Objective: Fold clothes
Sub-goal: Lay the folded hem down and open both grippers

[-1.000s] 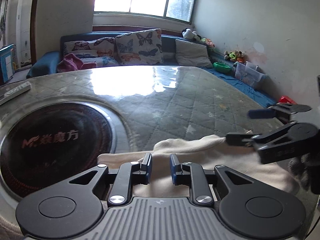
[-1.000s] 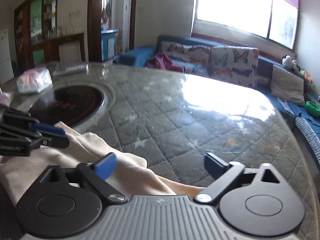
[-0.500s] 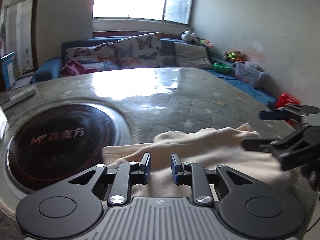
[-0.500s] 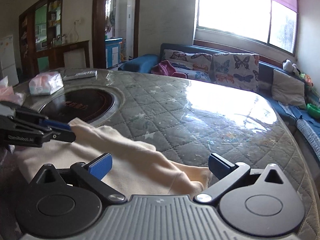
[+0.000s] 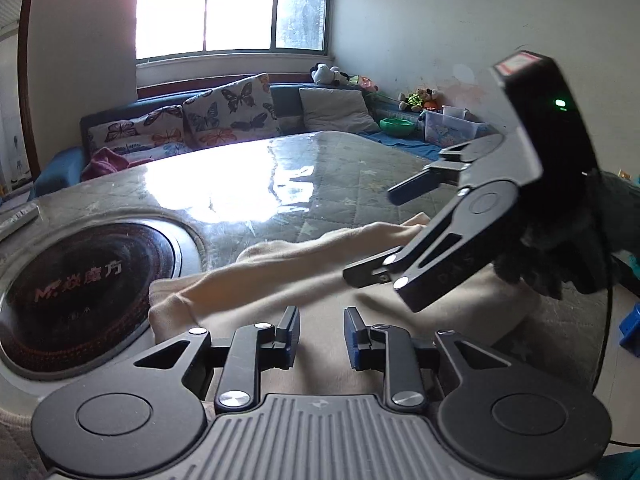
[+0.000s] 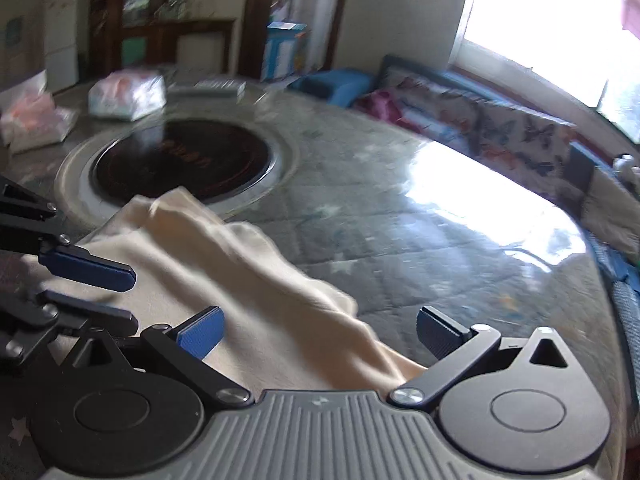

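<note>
Cream garment [image 5: 256,280] under left gripper [image 5: 322,334]; right gripper [image 6: 318,330] above it, open

The quilted table top [image 6: 400,240] is lying bare across the middle and right of the right wrist frame, offering open passage. The cream garment [image 5: 280,272] is filling the lower centre, its edge lapping the round cooktop [image 6: 184,160] at centre left. Plastic bags [image 6: 128,94] (blurred) are crowding the upper left. In the left wrist frame, the right gripper [image 5: 380,236] is hanging over the cloth at right, blocking that side.
</note>
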Tool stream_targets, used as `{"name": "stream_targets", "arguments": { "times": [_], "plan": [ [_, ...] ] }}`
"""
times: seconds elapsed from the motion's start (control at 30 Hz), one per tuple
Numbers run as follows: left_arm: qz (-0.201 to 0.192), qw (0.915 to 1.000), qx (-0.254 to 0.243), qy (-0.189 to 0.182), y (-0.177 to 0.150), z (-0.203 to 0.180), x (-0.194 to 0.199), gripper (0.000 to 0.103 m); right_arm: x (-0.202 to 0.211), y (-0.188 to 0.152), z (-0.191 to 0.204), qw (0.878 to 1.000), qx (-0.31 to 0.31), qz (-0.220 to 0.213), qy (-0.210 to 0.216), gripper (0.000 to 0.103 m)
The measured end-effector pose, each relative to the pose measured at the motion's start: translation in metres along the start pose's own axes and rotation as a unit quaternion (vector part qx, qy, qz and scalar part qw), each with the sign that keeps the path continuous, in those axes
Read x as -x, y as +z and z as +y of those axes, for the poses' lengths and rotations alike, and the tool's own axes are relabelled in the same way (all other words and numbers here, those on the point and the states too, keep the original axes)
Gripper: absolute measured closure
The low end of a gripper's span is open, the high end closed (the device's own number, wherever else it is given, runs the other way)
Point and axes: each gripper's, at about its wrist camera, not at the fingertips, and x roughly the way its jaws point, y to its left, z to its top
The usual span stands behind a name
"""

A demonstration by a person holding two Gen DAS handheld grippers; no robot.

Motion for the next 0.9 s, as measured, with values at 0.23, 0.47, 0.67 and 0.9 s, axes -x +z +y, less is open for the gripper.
{"name": "stream_targets", "arguments": {
  "times": [0.23,0.47,0.67,0.9],
  "plan": [
    [0.001,0.9999,0.005,-0.01,-0.006,0.002,0.001,0.076,-0.019,0.016,0.003,1.0,0.01,0.004,-0.01,0.0],
    [-0.001,0.9998,0.01,-0.016,-0.007,0.004,-0.001,0.073,-0.037,0.028,0.002,1.0,0.021,0.021,-0.008,0.0],
    [-0.002,0.9997,0.015,-0.018,-0.008,0.006,-0.001,0.072,-0.045,0.035,-0.002,1.0,0.008,0.02,-0.007,0.0],
    [-0.002,0.9995,0.028,-0.016,-0.006,0.009,0.0,0.065,-0.025,0.023,-0.01,1.0,0.004,0.002,-0.029,0.0]
  ]
}}
